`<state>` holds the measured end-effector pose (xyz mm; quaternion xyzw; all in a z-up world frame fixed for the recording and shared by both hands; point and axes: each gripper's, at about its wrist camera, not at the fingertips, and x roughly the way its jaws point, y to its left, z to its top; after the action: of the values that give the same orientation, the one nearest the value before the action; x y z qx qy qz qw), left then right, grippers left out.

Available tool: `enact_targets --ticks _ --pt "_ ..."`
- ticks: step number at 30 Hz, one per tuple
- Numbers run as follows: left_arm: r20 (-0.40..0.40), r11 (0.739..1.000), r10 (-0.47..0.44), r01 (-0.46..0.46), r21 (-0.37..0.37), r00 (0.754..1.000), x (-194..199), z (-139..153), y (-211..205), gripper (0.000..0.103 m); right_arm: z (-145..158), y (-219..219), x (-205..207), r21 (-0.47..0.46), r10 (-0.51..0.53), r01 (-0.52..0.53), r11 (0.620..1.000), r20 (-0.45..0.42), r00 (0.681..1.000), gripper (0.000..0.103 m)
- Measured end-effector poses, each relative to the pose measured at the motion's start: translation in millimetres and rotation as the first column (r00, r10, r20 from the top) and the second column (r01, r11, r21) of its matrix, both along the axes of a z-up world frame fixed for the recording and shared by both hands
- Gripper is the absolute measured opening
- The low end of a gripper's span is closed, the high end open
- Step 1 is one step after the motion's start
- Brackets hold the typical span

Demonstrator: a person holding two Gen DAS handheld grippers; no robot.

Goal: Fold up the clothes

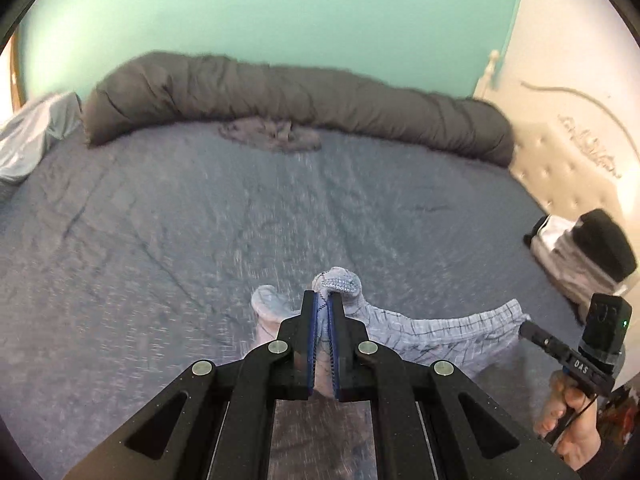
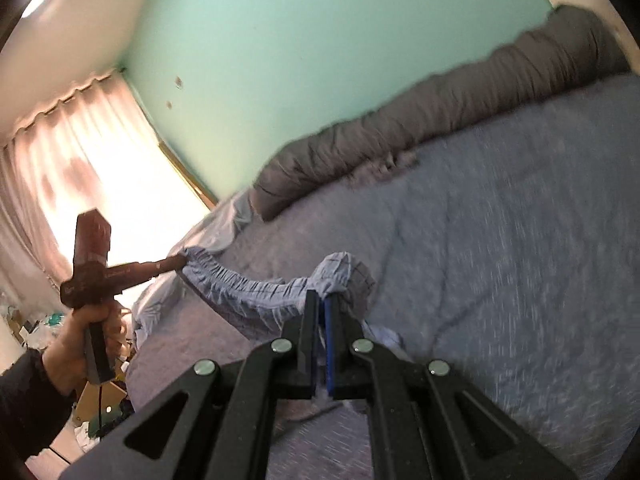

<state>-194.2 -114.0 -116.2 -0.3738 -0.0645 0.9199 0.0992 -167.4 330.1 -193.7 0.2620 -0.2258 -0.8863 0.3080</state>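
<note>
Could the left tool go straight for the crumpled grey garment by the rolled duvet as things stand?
Probably not yet. The left tool is shut on the plaid shorts, which the right tool grips too. The bedspread between it and the grey garment looks bare, but it would have to let go first.

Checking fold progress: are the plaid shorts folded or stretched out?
Stretched out: the plaid shorts hang by the waistband between left gripper and right gripper, unfolded.

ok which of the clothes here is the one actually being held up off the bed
The light blue plaid shorts, pinched at both ends by the left gripper and right gripper. The crumpled grey garment lies untouched by the rolled grey duvet.
</note>
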Motion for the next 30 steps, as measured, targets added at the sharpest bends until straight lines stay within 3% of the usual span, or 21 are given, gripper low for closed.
enact_targets --ticks 8,13,18,24,30 --pt "-0.131 0.999 -0.004 0.01 0.047 0.991 52.1 70.9 -14.6 0.005 100.9 -0.2 33.8 0.127 0.043 -0.027 0.992 -0.126 0.991 0.002" --pt "-0.144 0.995 0.0 0.015 0.1 0.99 68.4 85.8 -23.0 0.005 122.5 1.6 54.1 0.2 0.059 -0.031 0.979 -0.135 0.989 0.002" --pt "-0.063 0.995 -0.009 0.015 0.099 0.998 69.0 54.5 -17.8 0.005 83.8 -10.0 38.8 0.268 0.065 -0.053 0.962 -0.036 0.997 0.002" --pt "0.098 0.991 0.028 -0.041 0.127 0.995 43.6 -37.4 -10.2 0.005 -8.1 -21.8 -3.7 0.367 0.029 -0.084 0.927 0.153 0.988 0.002" --pt "0.178 0.993 0.05 -0.068 0.1 0.983 24.7 -112.7 0.6 0.005 -62.4 -27.9 -22.0 0.42 0.007 -0.104 0.901 0.227 0.974 0.002"
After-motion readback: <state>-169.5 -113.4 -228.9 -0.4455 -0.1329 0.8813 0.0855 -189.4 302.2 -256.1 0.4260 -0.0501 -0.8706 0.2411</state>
